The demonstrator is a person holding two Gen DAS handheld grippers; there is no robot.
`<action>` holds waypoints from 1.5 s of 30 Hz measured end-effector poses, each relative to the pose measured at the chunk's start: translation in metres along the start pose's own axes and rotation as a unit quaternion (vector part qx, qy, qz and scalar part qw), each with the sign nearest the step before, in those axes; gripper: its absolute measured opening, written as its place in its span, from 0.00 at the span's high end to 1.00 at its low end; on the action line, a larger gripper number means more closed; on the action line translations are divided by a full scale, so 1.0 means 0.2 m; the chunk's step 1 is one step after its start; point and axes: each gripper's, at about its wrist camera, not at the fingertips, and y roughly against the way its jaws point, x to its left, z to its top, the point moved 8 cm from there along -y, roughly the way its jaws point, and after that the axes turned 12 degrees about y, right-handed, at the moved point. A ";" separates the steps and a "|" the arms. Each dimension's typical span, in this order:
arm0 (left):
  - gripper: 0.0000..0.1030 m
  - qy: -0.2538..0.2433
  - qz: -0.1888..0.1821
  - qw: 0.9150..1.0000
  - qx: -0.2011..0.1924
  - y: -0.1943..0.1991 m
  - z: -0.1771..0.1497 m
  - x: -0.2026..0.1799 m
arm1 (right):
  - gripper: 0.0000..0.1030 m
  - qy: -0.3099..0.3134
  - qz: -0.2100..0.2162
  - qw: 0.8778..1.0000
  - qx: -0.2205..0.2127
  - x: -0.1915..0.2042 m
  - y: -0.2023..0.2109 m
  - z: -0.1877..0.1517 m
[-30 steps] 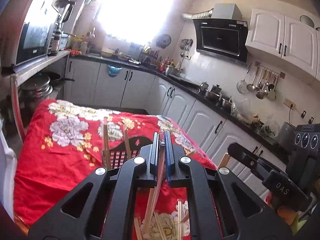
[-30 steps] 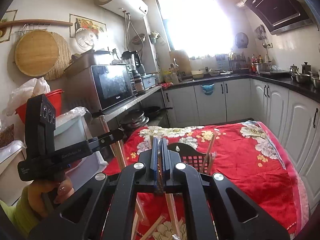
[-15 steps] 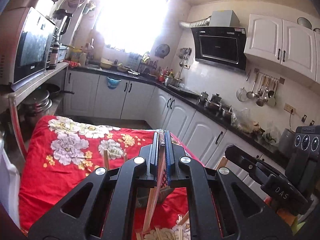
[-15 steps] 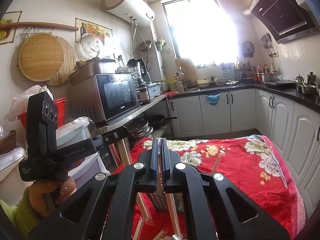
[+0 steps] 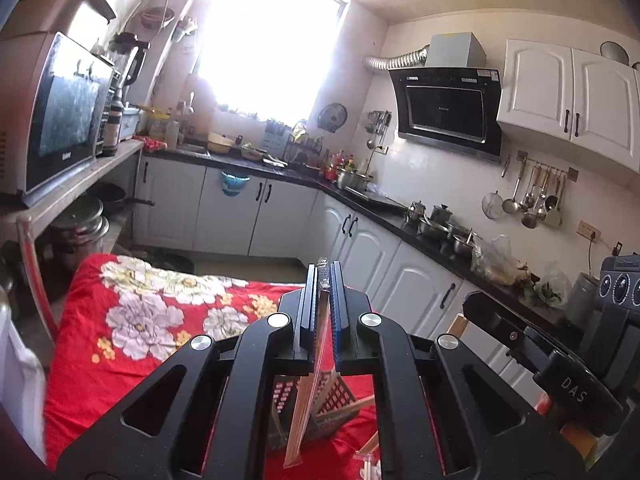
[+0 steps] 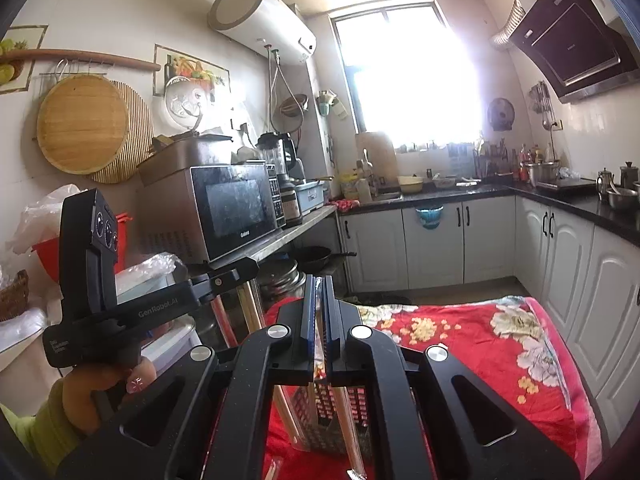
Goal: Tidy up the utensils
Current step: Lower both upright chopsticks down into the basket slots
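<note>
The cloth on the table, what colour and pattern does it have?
The cloth is red with large white and yellow flowers; the left wrist view shows it best.

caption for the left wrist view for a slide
Left gripper shut on wrapped chopsticks, held above a black basket on a red floral cloth.

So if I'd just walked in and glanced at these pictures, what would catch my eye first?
Probably the red flowered cloth spread over the table in the foreground, the loudest colour in a pale kitchen. Then the glaring window at the far end, above the counter. Up close, each black gripper is shut on wrapped chopsticks: the left gripper and the right gripper, above a dark slotted basket.
</note>
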 end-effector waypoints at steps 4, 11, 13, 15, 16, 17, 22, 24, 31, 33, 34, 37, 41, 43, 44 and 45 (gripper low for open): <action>0.97 -0.008 0.008 1.000 -0.014 -0.01 0.05 0.00 | 0.97 0.005 -0.001 1.000 -0.008 0.00 -0.03 0.05; 0.97 -0.018 0.024 0.999 -0.033 -0.05 0.09 0.02 | 0.97 0.013 -0.002 1.000 -0.022 -0.01 -0.11 0.12; 0.97 -0.015 0.027 0.999 -0.033 -0.06 0.09 0.04 | 0.97 0.015 -0.004 1.000 -0.023 -0.01 -0.13 0.13; 0.97 -0.013 0.031 0.999 -0.034 -0.08 0.08 0.06 | 0.97 0.017 -0.005 1.000 -0.024 -0.01 -0.15 0.13; 0.97 -0.013 0.032 0.999 -0.034 -0.09 0.08 0.06 | 0.97 0.018 -0.006 1.000 -0.024 -0.01 -0.17 0.13; 0.97 -0.012 0.033 0.999 -0.033 -0.10 0.08 0.07 | 0.97 0.017 -0.005 1.000 -0.023 -0.01 -0.19 0.13; 0.97 -0.010 0.046 0.998 -0.035 -0.14 0.06 0.13 | 0.97 0.020 -0.007 0.999 -0.024 -0.01 -0.25 0.13; 0.97 -0.005 0.050 0.998 -0.032 -0.16 0.04 0.16 | 0.97 0.018 -0.005 1.000 -0.023 -0.02 -0.27 0.11; 0.97 0.008 0.055 0.998 -0.033 -0.21 0.01 0.22 | 0.97 0.013 -0.001 1.000 -0.017 -0.03 -0.35 0.06; 0.97 0.008 0.055 0.998 -0.035 -0.22 0.01 0.23 | 0.97 0.011 0.001 1.000 -0.016 -0.03 -0.37 0.04; 0.97 0.006 0.056 0.998 -0.036 -0.22 0.01 0.23 | 0.97 0.011 0.000 1.000 -0.016 -0.03 -0.37 0.04; 0.97 0.004 0.056 0.998 -0.037 -0.24 0.00 0.24 | 0.97 0.010 0.000 1.000 -0.010 -0.04 -0.41 0.00; 0.97 0.004 0.059 0.997 -0.039 -0.28 -0.02 0.26 | 0.97 0.004 0.002 1.000 -0.004 -0.03 -0.47 -0.04; 0.97 -0.002 0.063 0.997 -0.046 -0.30 -0.02 0.28 | 0.97 0.002 0.001 1.000 -0.001 -0.04 -0.49 -0.07; 0.97 -0.003 0.064 0.997 -0.048 -0.31 -0.02 0.28 | 0.97 0.001 0.000 1.000 0.000 -0.05 -0.50 -0.08; 0.97 -0.002 0.065 0.997 -0.049 -0.32 -0.02 0.29 | 0.97 0.000 0.000 1.000 0.002 -0.05 -0.51 -0.10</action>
